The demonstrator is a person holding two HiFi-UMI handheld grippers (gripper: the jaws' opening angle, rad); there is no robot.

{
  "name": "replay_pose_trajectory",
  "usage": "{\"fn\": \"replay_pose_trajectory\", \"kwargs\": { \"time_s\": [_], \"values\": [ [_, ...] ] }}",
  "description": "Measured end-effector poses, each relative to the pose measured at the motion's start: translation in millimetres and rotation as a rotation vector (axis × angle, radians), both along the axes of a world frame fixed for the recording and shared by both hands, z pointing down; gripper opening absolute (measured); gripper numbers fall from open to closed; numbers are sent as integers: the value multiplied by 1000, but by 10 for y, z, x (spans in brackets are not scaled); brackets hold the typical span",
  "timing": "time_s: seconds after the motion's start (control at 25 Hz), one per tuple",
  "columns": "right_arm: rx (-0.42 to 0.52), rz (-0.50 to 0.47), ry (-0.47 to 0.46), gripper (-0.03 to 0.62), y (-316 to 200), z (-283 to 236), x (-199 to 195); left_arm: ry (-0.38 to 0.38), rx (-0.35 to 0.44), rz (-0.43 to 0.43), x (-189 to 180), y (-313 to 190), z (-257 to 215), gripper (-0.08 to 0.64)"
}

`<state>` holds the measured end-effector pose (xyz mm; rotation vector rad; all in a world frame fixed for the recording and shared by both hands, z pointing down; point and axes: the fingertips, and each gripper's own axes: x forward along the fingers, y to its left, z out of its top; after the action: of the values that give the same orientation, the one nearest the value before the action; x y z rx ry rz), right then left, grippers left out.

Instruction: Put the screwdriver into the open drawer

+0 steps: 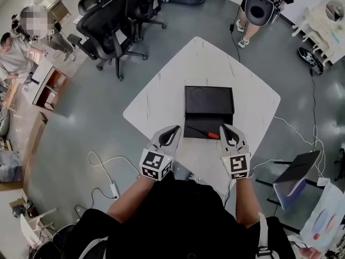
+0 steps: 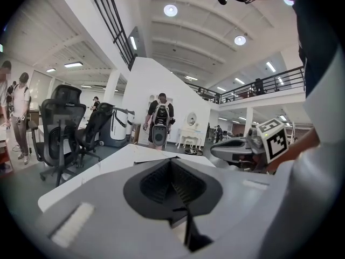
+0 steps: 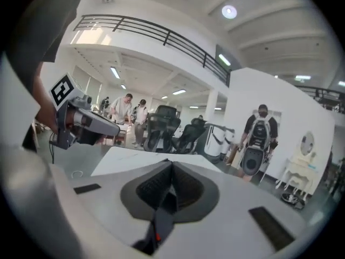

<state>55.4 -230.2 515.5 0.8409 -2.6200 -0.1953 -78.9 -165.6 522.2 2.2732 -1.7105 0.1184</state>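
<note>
Left claw [image 1: 173, 131] and right claw [image 1: 226, 130]: both closed, empty. The screwdriver [image 1: 202, 132] lies just left of the right claw tip, at the open drawer [image 1: 215, 124]; whether fully inside is unclear. Open the right claw, straddle the red handle, then close firmly.

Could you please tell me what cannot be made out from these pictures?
- Inside of the drawer: in both gripper views, hidden behind the left hand-held gripper and the right hand-held gripper.
- Tip of the screwdriver: in the head view, too small and dark against the black drawer.
- Whether the right hand-held gripper touches the screwdriver: in the head view, too small to tell.
</note>
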Motion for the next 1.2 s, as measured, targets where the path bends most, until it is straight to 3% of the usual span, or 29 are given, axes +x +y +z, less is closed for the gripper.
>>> {"fn": "replay_pose_trajectory", "kwargs": {
  "time_s": [0.16, 0.44, 0.84, 1.04, 1.2],
  "values": [
    [55, 107, -114, 8, 165, -310, 11, 1, 15, 6, 50, -20, -68, 8],
    [29, 240, -297, 8, 250, -641, 200, -11, 62, 25, 133, -82, -264, 9],
    [70, 289, -283, 6, 195, -723, 374, -19, 90, 39, 158, -152, -377, 8],
    [81, 247, -218, 6, 209, -697, 312, -26, 91, 38, 172, -144, -375, 8],
    [59, 237, -239, 6, 205, -676, 285, -81, 108, 48, 207, -107, -389, 8]
  ]
}}
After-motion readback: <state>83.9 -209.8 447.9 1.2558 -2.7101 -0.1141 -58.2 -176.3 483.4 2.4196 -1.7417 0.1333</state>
